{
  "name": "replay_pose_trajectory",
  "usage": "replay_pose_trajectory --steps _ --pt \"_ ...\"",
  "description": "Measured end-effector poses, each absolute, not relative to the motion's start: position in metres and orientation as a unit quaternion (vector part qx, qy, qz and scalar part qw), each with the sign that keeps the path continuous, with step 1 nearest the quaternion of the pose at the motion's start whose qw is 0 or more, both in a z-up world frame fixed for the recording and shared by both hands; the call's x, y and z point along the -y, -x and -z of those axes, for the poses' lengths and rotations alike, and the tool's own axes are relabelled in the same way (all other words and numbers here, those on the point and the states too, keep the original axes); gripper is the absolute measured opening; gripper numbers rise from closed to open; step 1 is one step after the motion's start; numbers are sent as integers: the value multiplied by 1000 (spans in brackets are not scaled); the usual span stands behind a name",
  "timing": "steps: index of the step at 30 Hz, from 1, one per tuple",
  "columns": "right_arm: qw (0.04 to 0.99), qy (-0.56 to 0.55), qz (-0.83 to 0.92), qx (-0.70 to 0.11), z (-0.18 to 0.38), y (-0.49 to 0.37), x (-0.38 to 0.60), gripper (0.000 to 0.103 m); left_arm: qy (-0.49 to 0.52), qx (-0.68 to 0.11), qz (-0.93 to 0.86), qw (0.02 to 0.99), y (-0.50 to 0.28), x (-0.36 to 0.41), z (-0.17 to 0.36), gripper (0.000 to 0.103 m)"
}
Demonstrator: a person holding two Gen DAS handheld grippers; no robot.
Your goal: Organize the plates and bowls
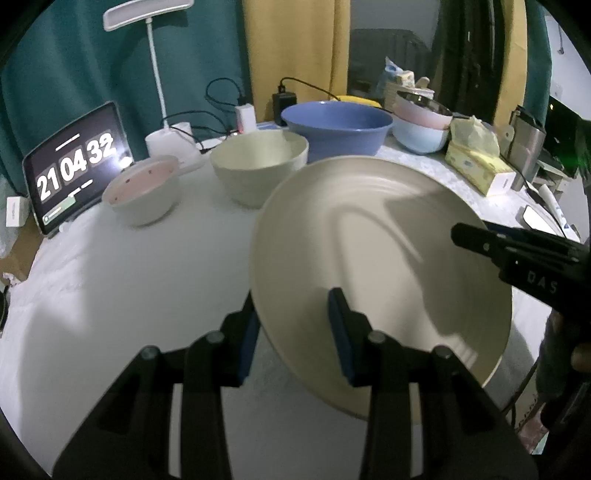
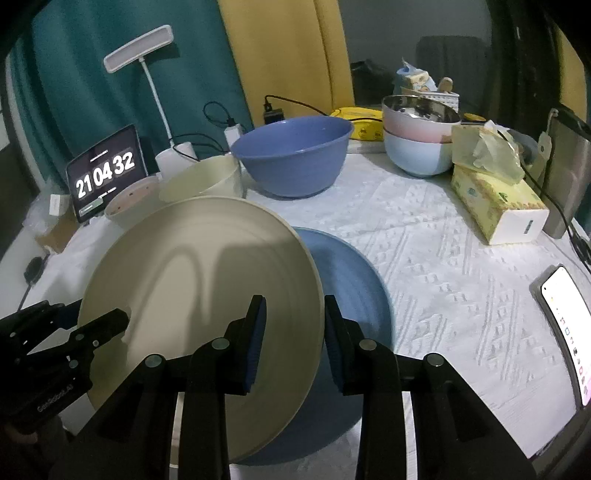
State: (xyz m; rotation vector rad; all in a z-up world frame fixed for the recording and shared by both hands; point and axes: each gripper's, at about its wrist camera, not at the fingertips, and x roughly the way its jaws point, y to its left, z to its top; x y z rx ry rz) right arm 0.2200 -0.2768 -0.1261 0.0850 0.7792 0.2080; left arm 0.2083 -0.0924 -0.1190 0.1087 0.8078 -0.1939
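Note:
Both grippers hold one large cream plate (image 1: 369, 240) (image 2: 203, 266) tilted above the table. My left gripper (image 1: 295, 332) is shut on its left rim, one blue pad under and one over the plate. My right gripper (image 2: 295, 339) is shut on the opposite rim; its black fingers (image 1: 480, 240) reach in from the right in the left wrist view. A blue plate (image 2: 354, 295) lies flat on the cloth just under and right of the cream plate. Further back stand a cream bowl (image 1: 258, 166), a pink-lined bowl (image 1: 142, 188) and a big blue bowl (image 2: 295, 155).
A stack of a pink and a pale blue bowl (image 2: 417, 140) stands back right beside a yellow tissue box (image 2: 495, 195). A tablet clock (image 1: 74, 166) and lamp (image 1: 147, 14) are back left. A phone (image 2: 561, 321) lies at the right edge of the white tablecloth (image 2: 443, 277).

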Motion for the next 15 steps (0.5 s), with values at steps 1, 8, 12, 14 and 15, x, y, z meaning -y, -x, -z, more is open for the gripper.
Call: replay_pose_trajectory --steps 1,8,12,14,15 --pt "919 -42 -100 -379 126 -221 278 33 -53 -393 95 913 -209 93 119 38" --pt "921 -42 -84 -379 127 -226 290 33 -61 -398 109 909 -219 107 122 38" --pt "921 -40 -74 -381 128 -232 297 33 -63 -407 115 904 -227 114 126 38" --pt "920 -40 -70 -384 129 -235 299 33 -63 -411 117 902 -231 117 128 38" --pt "920 -38 -67 -384 129 -236 299 33 -63 -413 117 901 -233 118 129 38"
